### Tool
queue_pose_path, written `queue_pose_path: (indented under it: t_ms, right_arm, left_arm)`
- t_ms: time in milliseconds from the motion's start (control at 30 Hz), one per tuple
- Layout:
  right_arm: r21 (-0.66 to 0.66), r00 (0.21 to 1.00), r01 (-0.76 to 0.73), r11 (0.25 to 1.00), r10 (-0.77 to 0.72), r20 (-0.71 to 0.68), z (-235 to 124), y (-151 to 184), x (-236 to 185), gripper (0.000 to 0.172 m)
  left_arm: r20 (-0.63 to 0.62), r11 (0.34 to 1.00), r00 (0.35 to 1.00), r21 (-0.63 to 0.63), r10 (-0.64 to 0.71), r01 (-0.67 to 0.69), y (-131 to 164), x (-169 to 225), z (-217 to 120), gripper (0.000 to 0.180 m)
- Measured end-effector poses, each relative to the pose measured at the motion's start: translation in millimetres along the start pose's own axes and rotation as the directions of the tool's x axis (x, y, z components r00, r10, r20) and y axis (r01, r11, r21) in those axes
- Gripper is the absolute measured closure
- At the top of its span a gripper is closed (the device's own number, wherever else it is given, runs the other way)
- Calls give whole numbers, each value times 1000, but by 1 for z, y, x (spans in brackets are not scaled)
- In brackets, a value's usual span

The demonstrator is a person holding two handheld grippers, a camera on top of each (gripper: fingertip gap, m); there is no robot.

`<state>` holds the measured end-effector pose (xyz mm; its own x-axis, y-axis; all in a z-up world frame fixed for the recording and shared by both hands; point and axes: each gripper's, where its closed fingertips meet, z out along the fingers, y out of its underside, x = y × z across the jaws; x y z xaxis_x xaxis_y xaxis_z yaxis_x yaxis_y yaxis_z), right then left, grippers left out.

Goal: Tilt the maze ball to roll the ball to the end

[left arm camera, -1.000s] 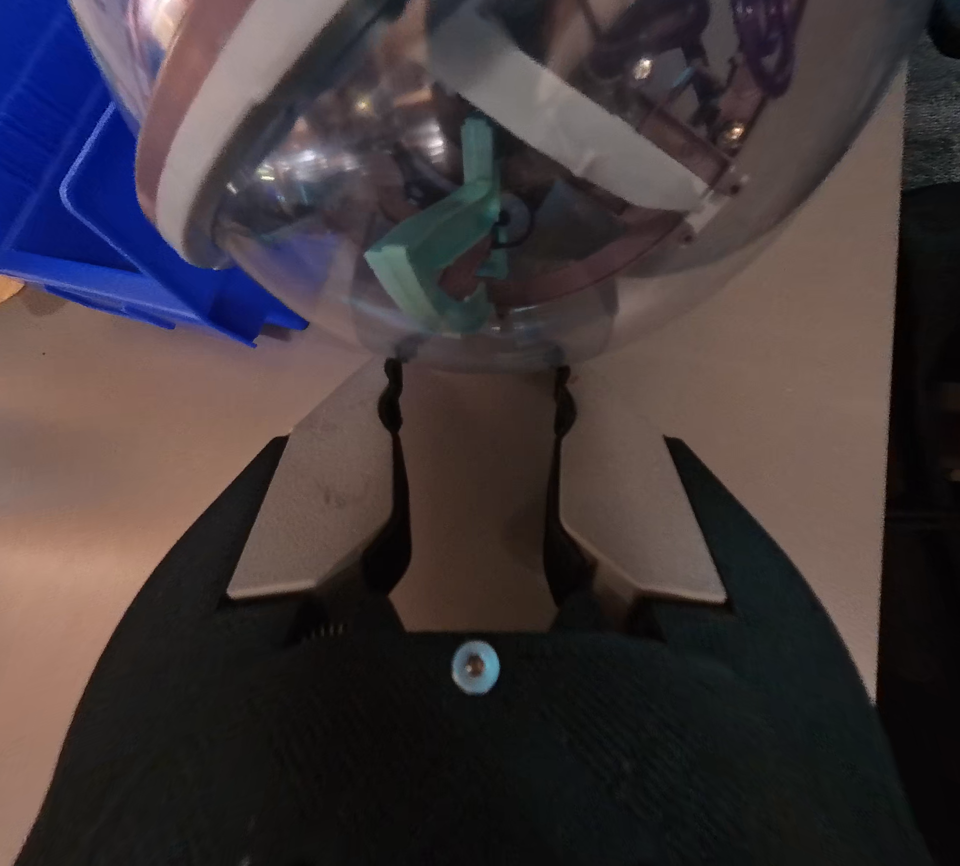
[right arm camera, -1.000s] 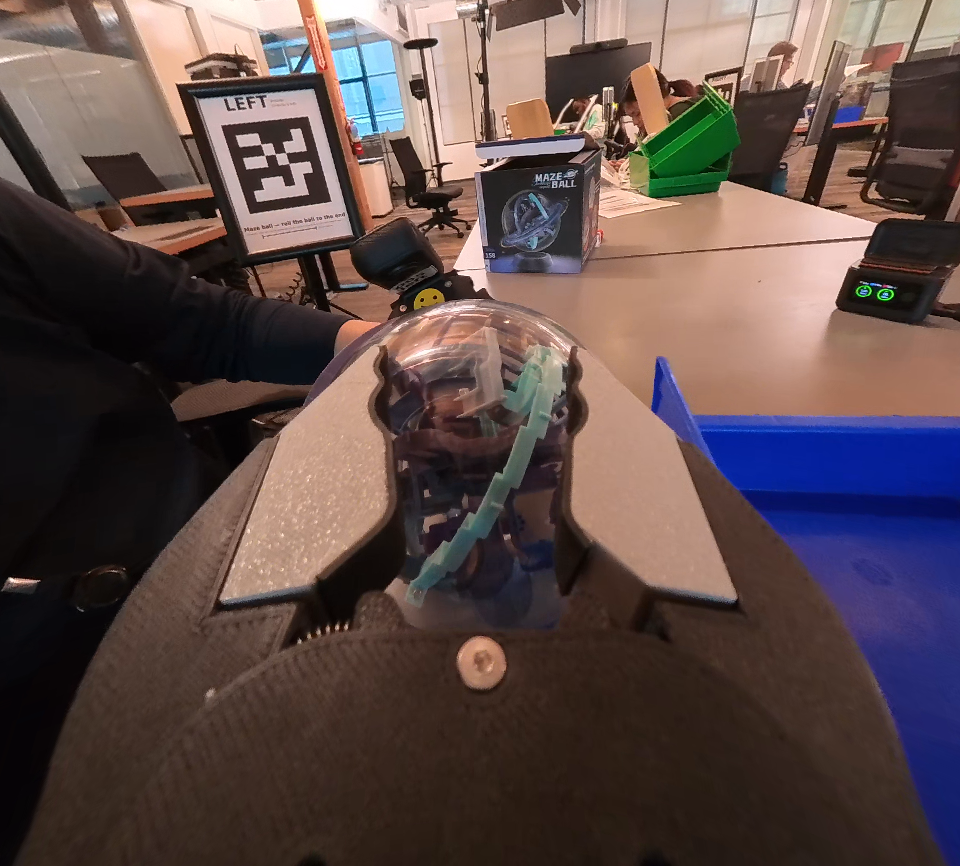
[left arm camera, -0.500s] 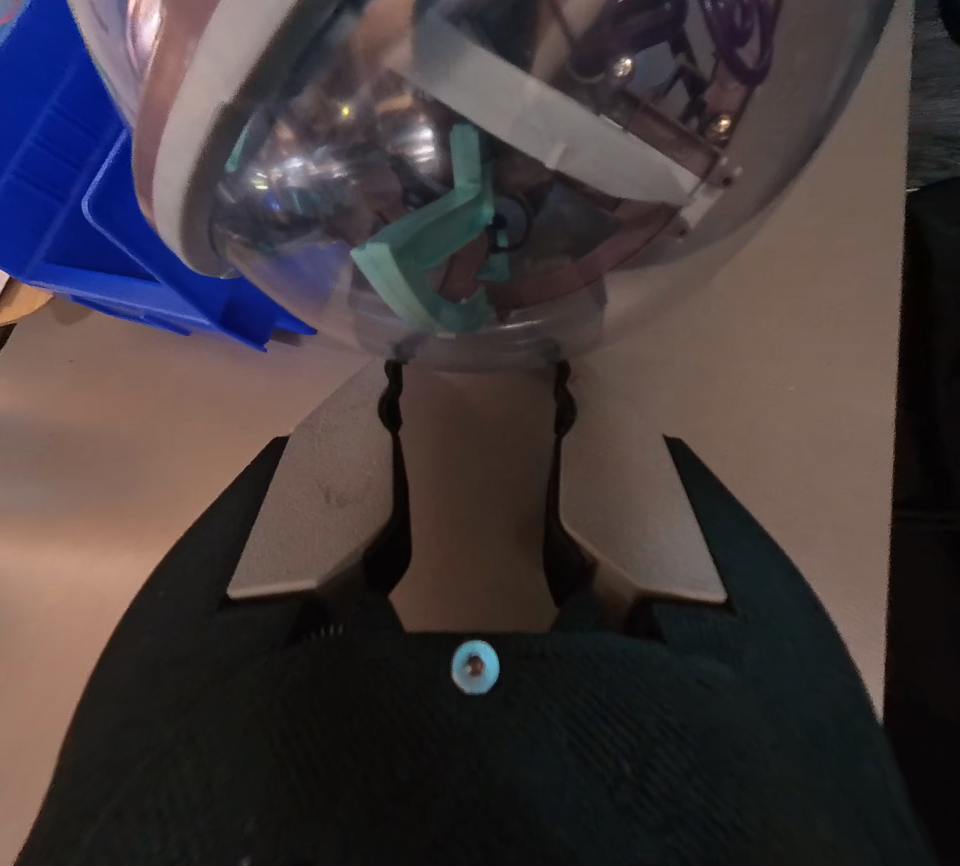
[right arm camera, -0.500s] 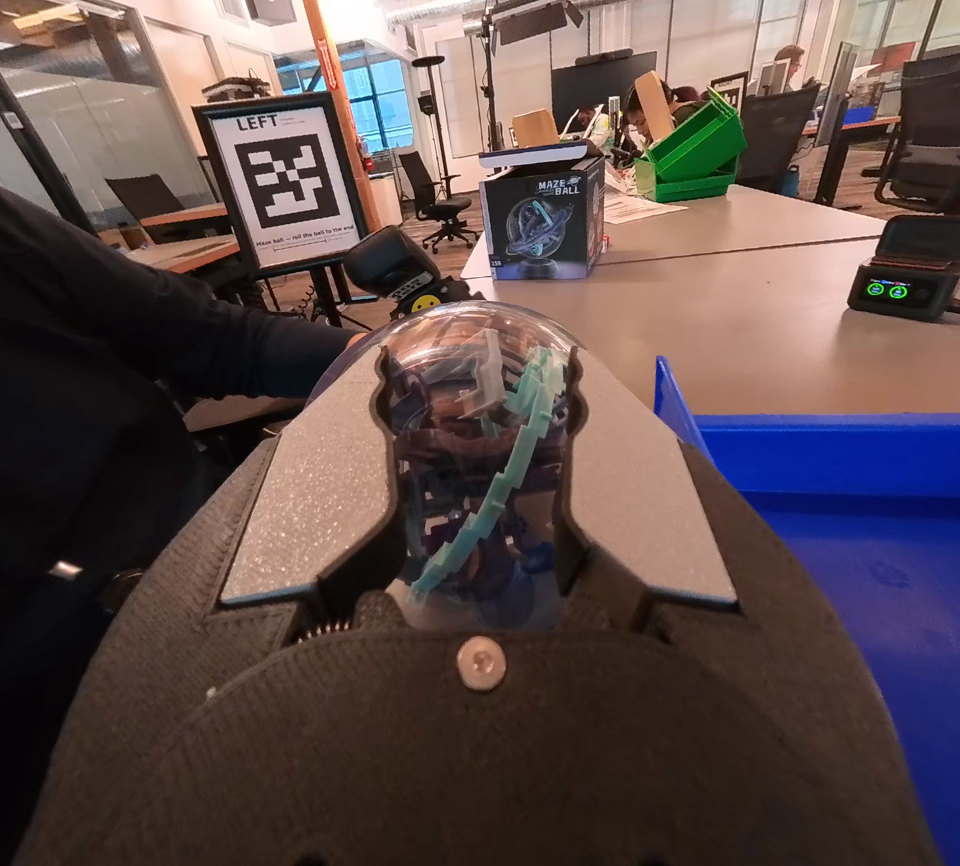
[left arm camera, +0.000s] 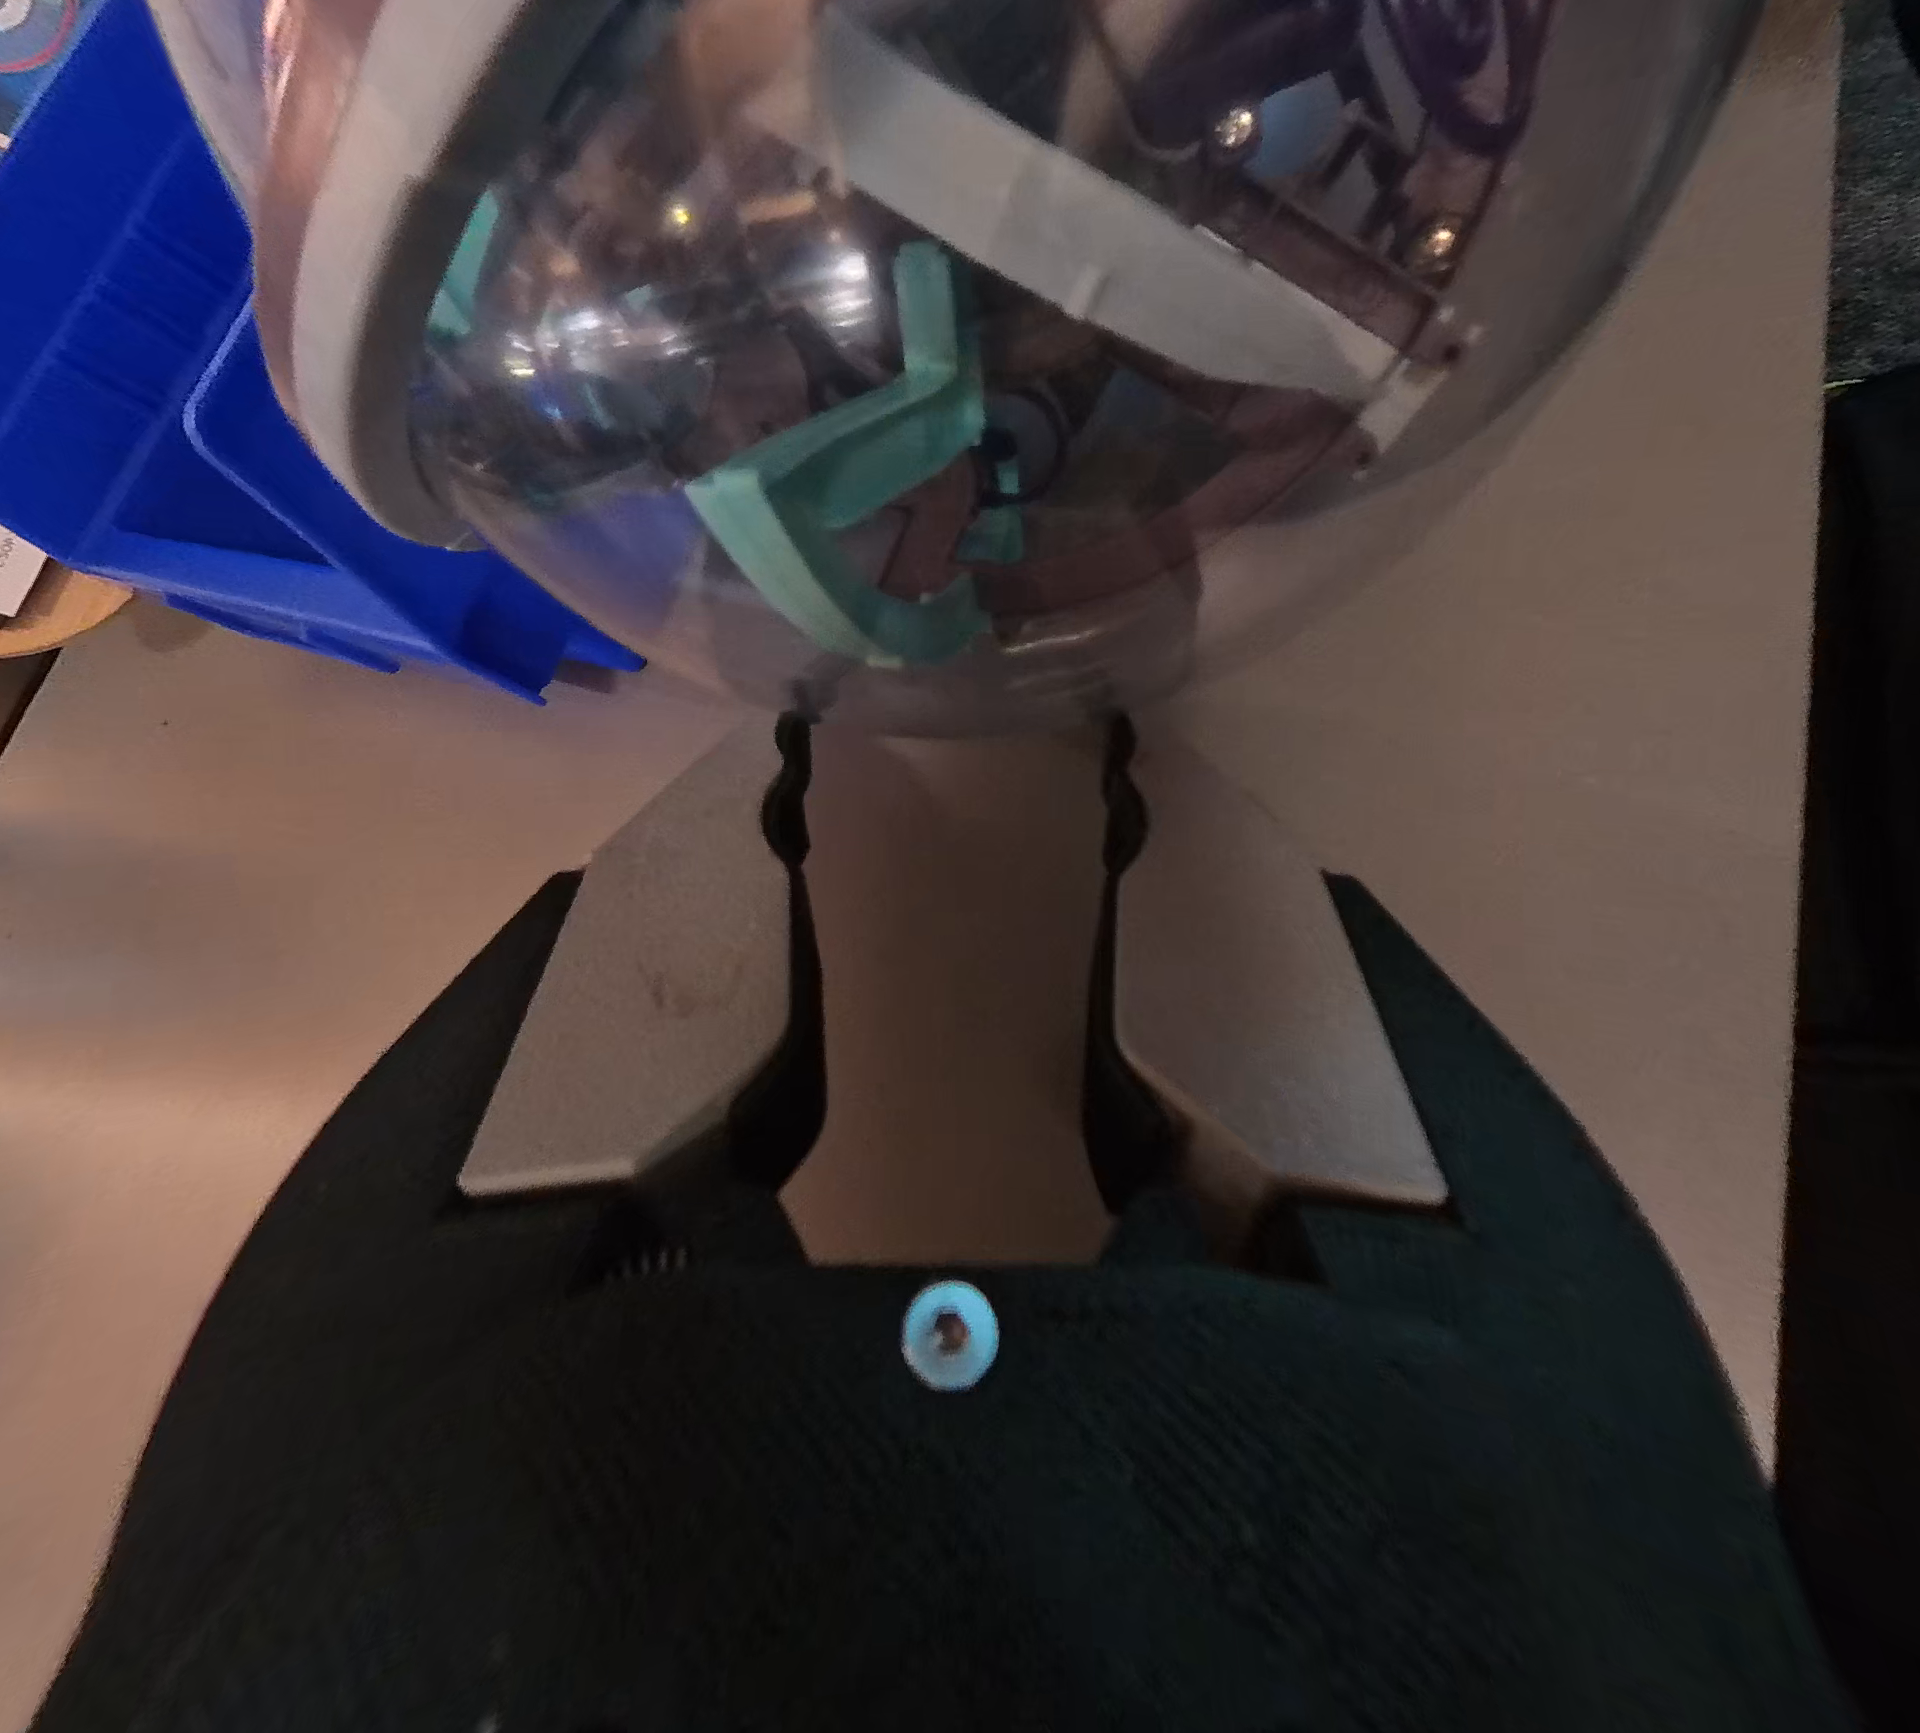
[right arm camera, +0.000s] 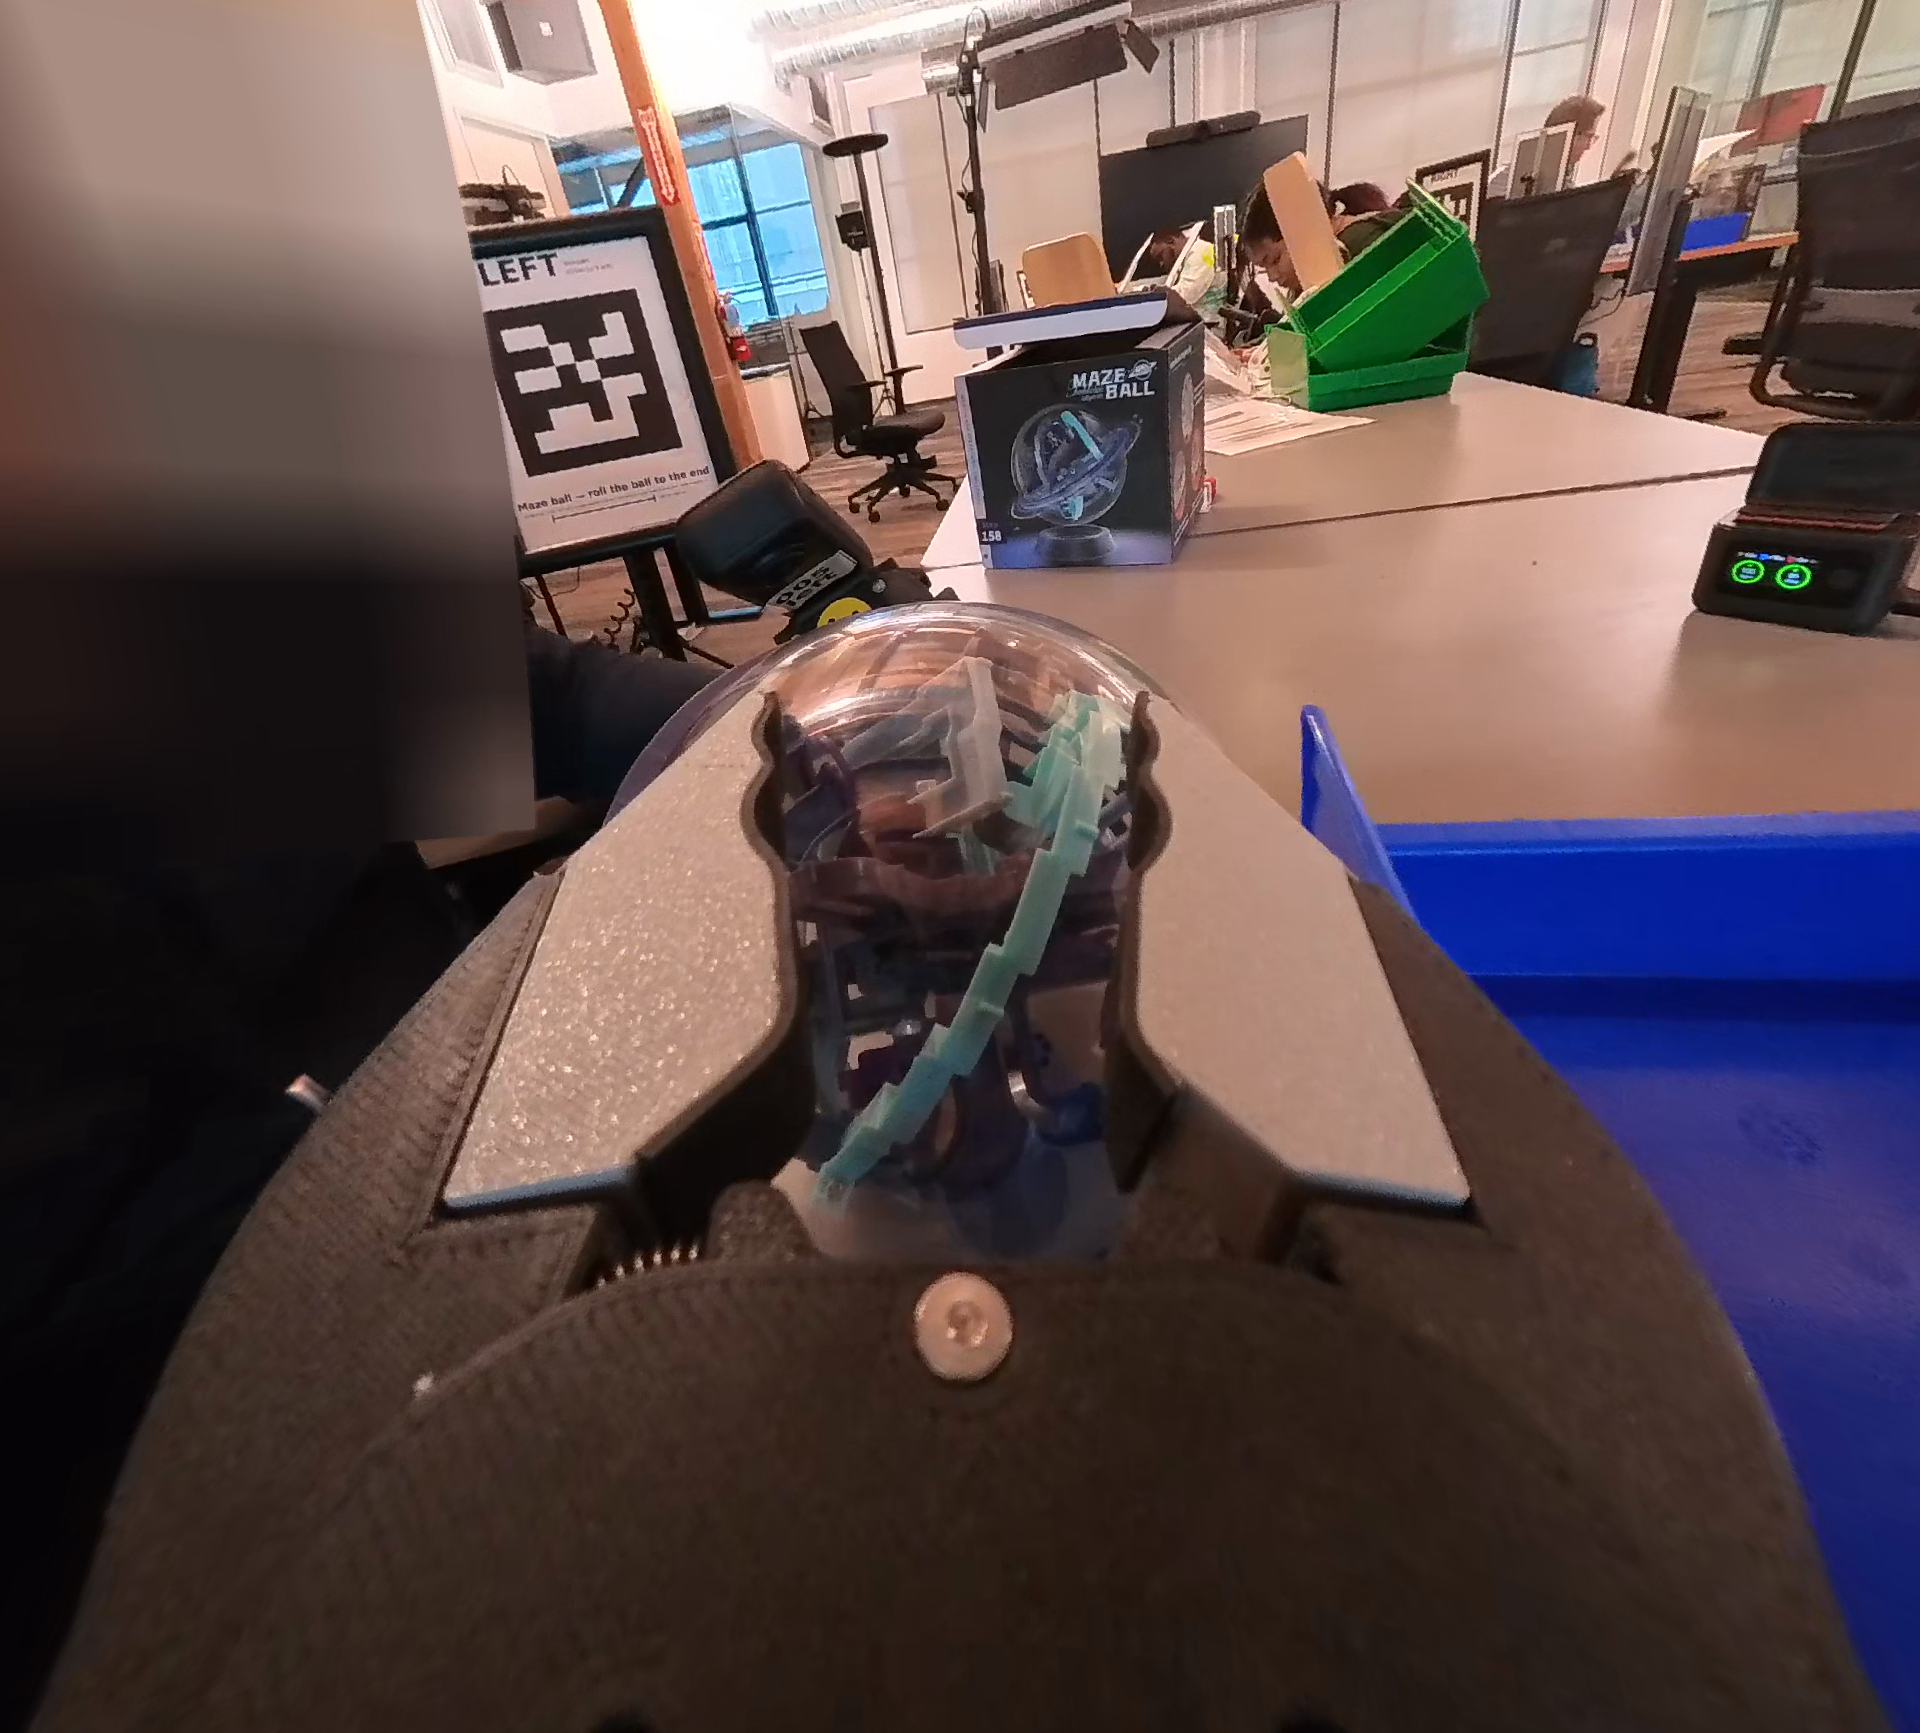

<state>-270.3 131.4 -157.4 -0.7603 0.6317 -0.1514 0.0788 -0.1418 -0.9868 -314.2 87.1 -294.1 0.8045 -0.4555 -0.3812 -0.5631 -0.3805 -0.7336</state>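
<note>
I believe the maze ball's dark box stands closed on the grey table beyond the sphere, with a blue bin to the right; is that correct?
Not quite: the box is open, its lid flap raised, as the right wrist view shows. It does stand on the grey table beyond the sphere, blue bin right.

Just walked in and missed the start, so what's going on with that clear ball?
A person is working a transparent maze ball with two handheld grippers above a grey table. The right gripper lies over the sphere, which shows between its spread fingers. The left gripper meets the curved underside with its fingertips, jaws apart. Teal and purple tracks show inside. A blue bin sits alongside. The small rolling ball's position can't be made out.
</note>
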Motion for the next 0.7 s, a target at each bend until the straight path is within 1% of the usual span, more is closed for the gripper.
queue_pose_path:
  t_ms: [67,200,700]
  right_arm:
    - [2,1000,-3,1000,3,-2,0,0,1,109]
    - [11,1000,-10,1000,10,6,0,0,1,110]
    - [26,997,40,999,-42,59,-2,0,-7,110]
  left_arm:
    - [5,1000,1000,-2,-2,2,0,-1,0,126]
    - [25,999,1000,-32,12,-11,4,-2,3,135]
    - [52,999,998,-13,47,-47,1,-1,1,134]
